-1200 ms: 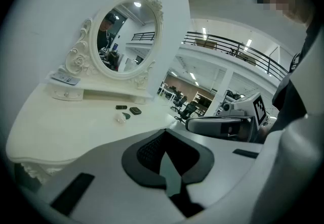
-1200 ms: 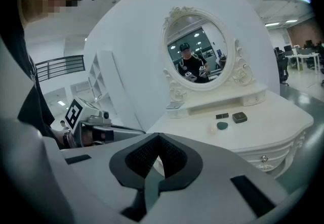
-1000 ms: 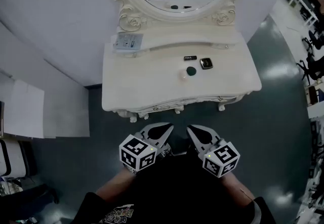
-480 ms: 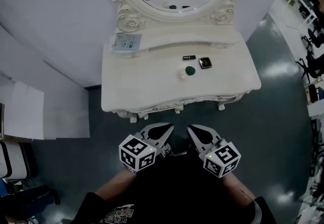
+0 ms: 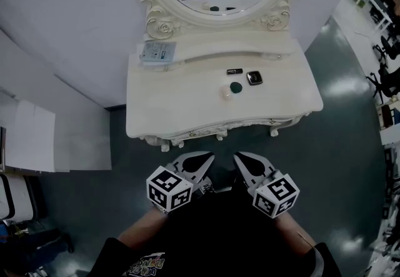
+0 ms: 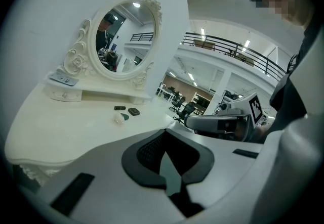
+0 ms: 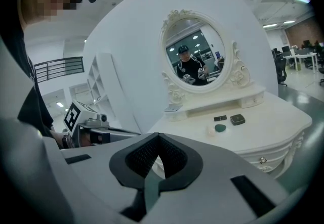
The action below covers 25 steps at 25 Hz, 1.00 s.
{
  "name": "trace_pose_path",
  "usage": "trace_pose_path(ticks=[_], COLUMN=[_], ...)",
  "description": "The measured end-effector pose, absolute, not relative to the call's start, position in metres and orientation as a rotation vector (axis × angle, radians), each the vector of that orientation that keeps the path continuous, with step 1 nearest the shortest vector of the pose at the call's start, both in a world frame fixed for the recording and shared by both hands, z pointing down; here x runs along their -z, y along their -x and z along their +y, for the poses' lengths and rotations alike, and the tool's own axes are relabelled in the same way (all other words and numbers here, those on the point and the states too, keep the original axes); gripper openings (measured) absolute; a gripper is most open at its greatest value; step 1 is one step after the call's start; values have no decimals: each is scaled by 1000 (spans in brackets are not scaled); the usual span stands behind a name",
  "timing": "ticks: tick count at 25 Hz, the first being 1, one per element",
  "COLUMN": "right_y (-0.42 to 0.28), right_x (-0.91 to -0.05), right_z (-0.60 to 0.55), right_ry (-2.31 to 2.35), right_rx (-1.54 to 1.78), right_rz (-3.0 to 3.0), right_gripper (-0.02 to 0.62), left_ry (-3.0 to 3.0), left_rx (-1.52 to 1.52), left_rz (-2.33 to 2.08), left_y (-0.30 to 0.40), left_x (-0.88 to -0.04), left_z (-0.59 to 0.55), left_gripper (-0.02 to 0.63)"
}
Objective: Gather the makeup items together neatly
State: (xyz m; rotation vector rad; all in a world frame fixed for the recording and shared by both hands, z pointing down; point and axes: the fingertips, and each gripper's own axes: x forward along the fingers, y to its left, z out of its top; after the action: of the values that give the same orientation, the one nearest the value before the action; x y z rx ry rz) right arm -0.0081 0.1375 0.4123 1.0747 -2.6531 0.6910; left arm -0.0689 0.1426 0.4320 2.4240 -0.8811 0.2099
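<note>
Jaws clenched empty, left hand-held gripper (image 5: 201, 161) and right hand-held gripper (image 5: 245, 161) hover abreast before vanity (image 5: 187, 113).

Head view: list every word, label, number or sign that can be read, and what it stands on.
No text here reads clearly.
Card on the dressing table shelf: print too small to read.
Shirt print: blurred and cut off, unreadable.
Cubes on the left tool and right tool: square markers only, no letters or numbers.
</note>
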Motion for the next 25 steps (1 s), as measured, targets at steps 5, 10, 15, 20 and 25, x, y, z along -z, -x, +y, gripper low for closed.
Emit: trace_pose_path(ticks=[5, 10, 15, 20, 25], right_y=[2, -10, -25, -39, -53], right_x=[-410, -409, -404, -407, -416], right_z=[129, 115, 87, 53, 18], right_ry=[-1124, -1181, -1223, -1241, -1261], right_rx=[-698, -688, -642, -617, -571], right_rz=[-2637, -2614, -2597, -2583, -2548], right_gripper=[28, 28, 28, 28, 28], left_ry=[-2429, -2425, -2413, -2408, -2394], left_rx=[-210, -200, -183, -179, -200], left_rz=[-884, -895, -927, -976, -1010], left_y=[73, 74, 70, 63, 55], left_x=[-430, -430, -428, -427, -432], left_z=[139, 130, 111, 88, 65], left_gripper=[8, 8, 8, 8, 8])
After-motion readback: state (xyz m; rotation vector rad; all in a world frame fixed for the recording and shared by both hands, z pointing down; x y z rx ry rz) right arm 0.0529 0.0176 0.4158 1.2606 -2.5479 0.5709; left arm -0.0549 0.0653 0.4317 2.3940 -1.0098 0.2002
